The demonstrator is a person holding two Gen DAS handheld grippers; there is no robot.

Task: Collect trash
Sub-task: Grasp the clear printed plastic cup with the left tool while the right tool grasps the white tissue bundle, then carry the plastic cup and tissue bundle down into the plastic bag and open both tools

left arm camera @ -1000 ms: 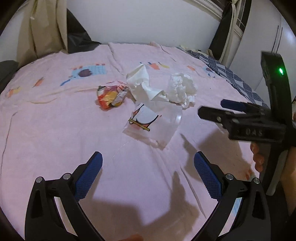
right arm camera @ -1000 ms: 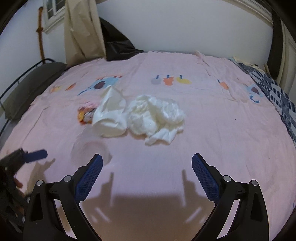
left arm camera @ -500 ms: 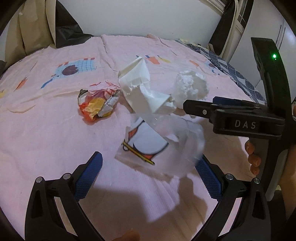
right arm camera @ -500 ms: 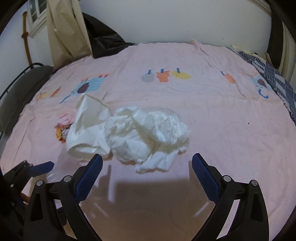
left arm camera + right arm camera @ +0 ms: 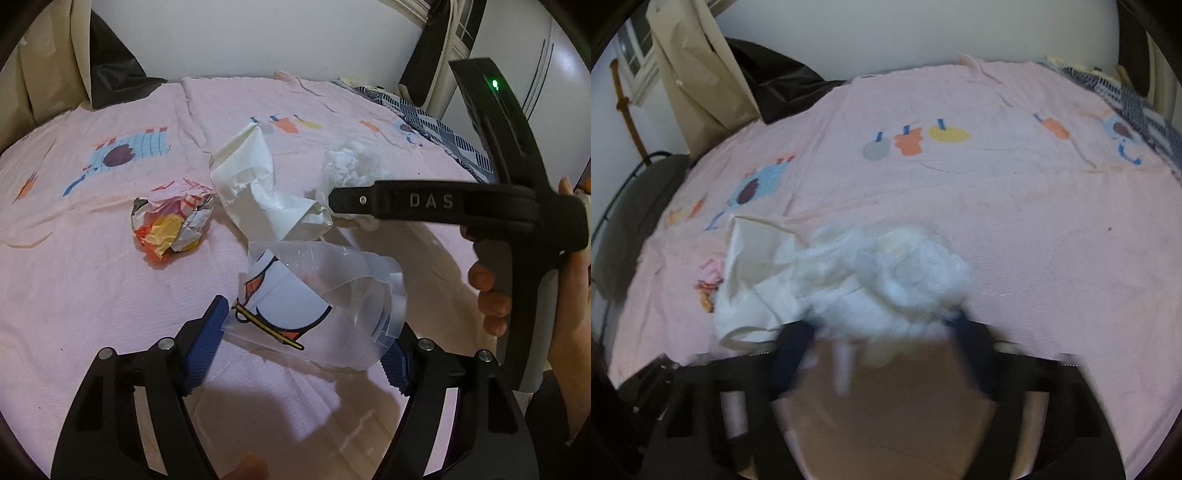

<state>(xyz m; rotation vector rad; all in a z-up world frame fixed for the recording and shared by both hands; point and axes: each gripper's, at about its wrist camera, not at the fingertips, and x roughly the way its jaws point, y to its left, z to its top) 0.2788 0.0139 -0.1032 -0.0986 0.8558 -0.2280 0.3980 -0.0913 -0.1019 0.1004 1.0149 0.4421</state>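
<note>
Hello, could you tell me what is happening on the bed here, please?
A person with a gripper in each hand is picking trash off a pink bedsheet. The left gripper is closing around a clear plastic package, and the right gripper is closing around a crumpled white tissue wad. A crumpled white paper bag and a colourful wrapper lie on the sheet beyond them, not yet collected.
</note>
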